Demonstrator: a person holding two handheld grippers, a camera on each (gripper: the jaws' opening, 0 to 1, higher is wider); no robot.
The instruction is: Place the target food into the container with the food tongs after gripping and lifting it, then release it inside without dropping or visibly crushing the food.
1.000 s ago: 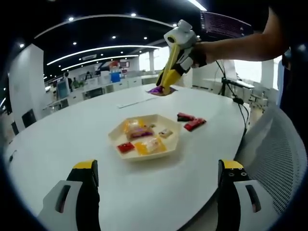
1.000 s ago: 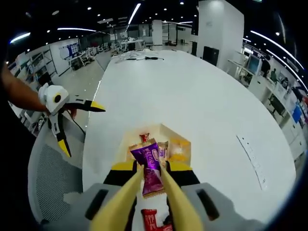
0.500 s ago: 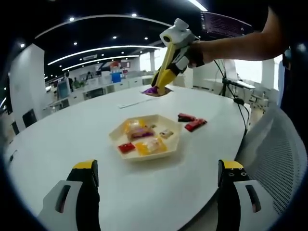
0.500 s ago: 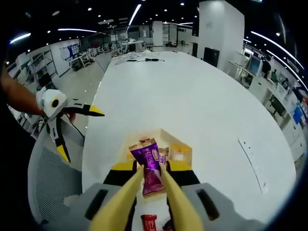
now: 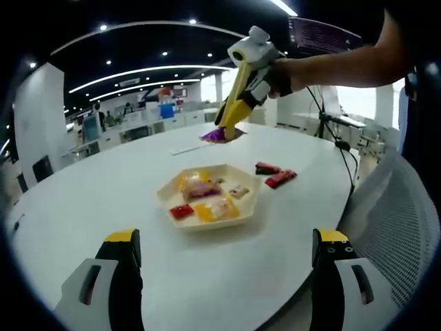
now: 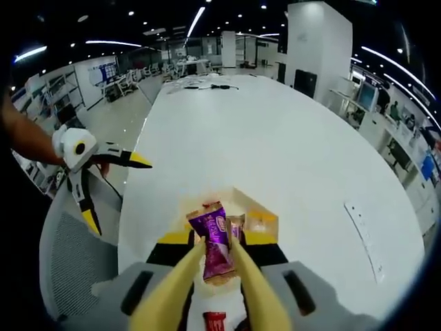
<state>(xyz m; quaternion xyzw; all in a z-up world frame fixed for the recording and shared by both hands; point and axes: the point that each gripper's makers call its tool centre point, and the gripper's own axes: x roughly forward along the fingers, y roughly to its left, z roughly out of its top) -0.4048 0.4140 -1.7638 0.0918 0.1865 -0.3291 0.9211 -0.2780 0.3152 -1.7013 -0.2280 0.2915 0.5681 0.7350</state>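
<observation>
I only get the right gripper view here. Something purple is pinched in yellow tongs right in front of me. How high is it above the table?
Observer: From the left gripper view, the purple packet hangs in the tongs well above the tray, clear of it.
Visitor: What else is in that tray?
Observer: Several wrapped snacks, among them a red packet near the front edge.
Visitor: Anything beside the tray?
Observer: Two red packets lie on the table beside it.

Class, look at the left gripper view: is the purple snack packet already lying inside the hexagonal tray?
No: the purple packet hangs pinched in the yellow tongs, held above the table, apart from the hexagonal tray.
</observation>
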